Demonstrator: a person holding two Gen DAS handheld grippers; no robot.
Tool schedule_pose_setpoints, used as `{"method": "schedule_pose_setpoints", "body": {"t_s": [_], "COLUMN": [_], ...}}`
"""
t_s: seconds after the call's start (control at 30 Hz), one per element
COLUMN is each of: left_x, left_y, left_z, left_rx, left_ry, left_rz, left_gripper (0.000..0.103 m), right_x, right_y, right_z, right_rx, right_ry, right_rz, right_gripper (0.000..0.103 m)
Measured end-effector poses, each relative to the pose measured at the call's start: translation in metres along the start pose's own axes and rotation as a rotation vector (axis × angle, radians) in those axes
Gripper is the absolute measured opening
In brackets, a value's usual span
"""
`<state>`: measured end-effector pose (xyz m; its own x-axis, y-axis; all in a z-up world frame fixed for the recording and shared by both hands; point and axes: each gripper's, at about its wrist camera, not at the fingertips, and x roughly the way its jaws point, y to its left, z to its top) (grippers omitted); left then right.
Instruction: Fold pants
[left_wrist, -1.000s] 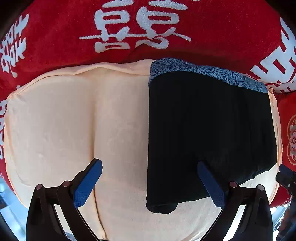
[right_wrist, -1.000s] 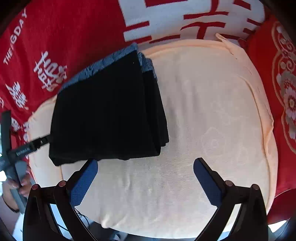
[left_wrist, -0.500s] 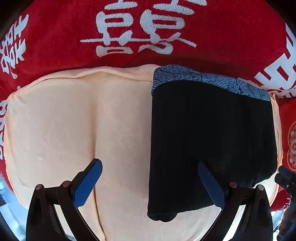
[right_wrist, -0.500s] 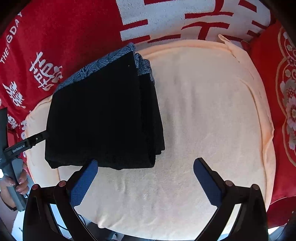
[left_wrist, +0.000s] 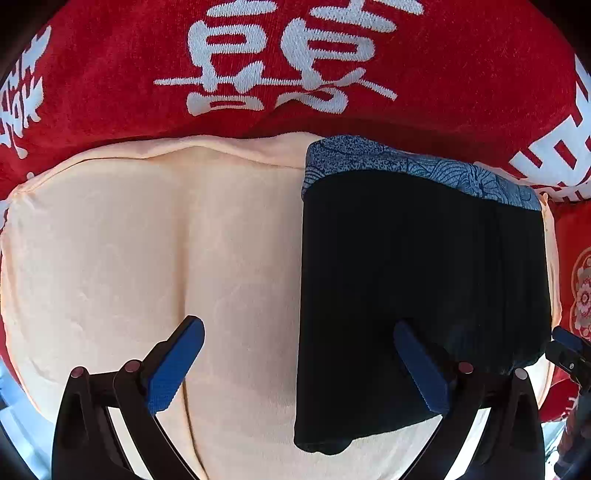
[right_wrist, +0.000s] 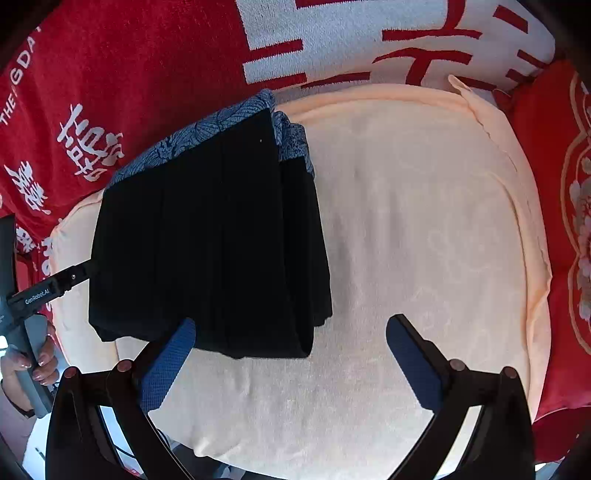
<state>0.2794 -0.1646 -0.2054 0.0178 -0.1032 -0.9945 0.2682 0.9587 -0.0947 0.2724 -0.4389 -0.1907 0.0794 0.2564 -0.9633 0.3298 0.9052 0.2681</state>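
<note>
- I see the pants (left_wrist: 417, 288) lying as a compact, layered black rectangle on the peach towel (left_wrist: 147, 258), which is spread over the red blanket (left_wrist: 110, 74).
- In the left wrist view the bundle sits toward the towel's right edge, and its blue patterned waistband (left_wrist: 406, 166) runs along the towel's far edge.
- In the right wrist view the same pants (right_wrist: 207, 243) lie toward the towel's (right_wrist: 424, 221) left side, with stacked layers showing along the bundle's right edge.
- My left gripper (left_wrist: 295, 365) has its fingers spread wide and holds nothing; one blue pad hangs over bare towel, the other over the near part of the pants, and I cannot tell whether it touches the cloth.
- My right gripper (right_wrist: 291, 354) is likewise spread and empty; its left finger overlaps the bundle's near edge in the picture, its right one is over bare towel.
- I judge the folding essentially done: the legs are doubled up and the edges are fairly square.
- What could remain, at most, is smoothing the slightly ragged near corner or squaring the bundle on the towel.
</note>
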Motion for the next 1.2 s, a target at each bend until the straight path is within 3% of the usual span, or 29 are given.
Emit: {"method": "schedule_pose_setpoints", "body": {"t_s": [0.57, 0.73, 0.9, 1.1, 1.2], "left_x": [0.005, 0.014, 0.034, 0.052, 0.065], "left_y": [0.014, 0.018, 0.029, 0.028, 0.021], "left_z": [0.019, 0.028, 0.033, 0.037, 0.038], "left_rx": [0.005, 0.051, 0.062, 0.073, 0.055], "left_ry": [-0.023, -0.007, 0.029, 0.048, 0.065], "left_rz": [-0.150, -0.161, -0.297, -0.392, -0.447], "left_gripper": [0.103, 0.103, 0.103, 0.103, 0.103], "right_x": [0.015, 0.029, 0.047, 0.069, 0.072], "right_y": [-0.021, -0.032, -0.042, -0.052, -0.053], "right_z": [0.034, 0.041, 0.050, 0.056, 0.062], "right_rx": [0.046, 0.081, 0.058, 0.037, 0.050], "right_ry": [-0.002, 0.016, 0.063, 0.115, 0.112], "right_rz": [0.170, 0.287, 0.426, 0.506, 0.596], "right_gripper": [0.103, 0.103, 0.103, 0.103, 0.102]}}
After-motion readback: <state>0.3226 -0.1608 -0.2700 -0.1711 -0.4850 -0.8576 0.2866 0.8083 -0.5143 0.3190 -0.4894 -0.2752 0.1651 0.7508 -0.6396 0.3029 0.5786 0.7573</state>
